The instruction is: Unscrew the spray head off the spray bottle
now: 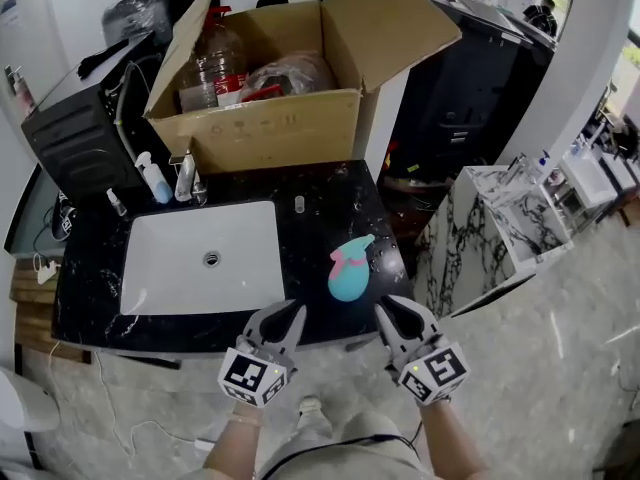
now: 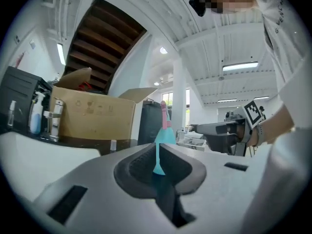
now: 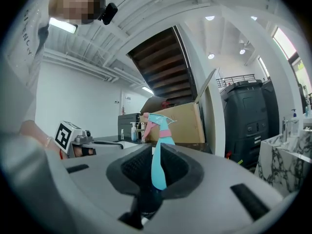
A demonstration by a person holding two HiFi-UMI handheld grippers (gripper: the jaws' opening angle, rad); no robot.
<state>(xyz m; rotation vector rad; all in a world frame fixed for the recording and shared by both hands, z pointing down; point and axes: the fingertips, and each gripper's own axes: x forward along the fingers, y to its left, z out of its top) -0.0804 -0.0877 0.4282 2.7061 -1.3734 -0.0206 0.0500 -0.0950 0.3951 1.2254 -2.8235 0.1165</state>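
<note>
Teal spray bottle (image 1: 349, 271) is standing upright on the bench (image 1: 330, 203) right of the sink (image 1: 160, 268), head on. Left claw (image 1: 293, 315) is sitting closed and right claw (image 1: 387, 315) is sitting slightly apart, both empty, near it.

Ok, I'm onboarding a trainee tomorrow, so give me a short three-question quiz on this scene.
1. True or false: the left tool and the right tool both hang clear of the spray bottle.
2. The bottle stands: A) on the counter, right of the sink; B) in the sink; C) in the left tool's jaws.
3. Fill in: the spray head is still ___ the bottle.
Key: 1 true; 2 A; 3 on.
</note>
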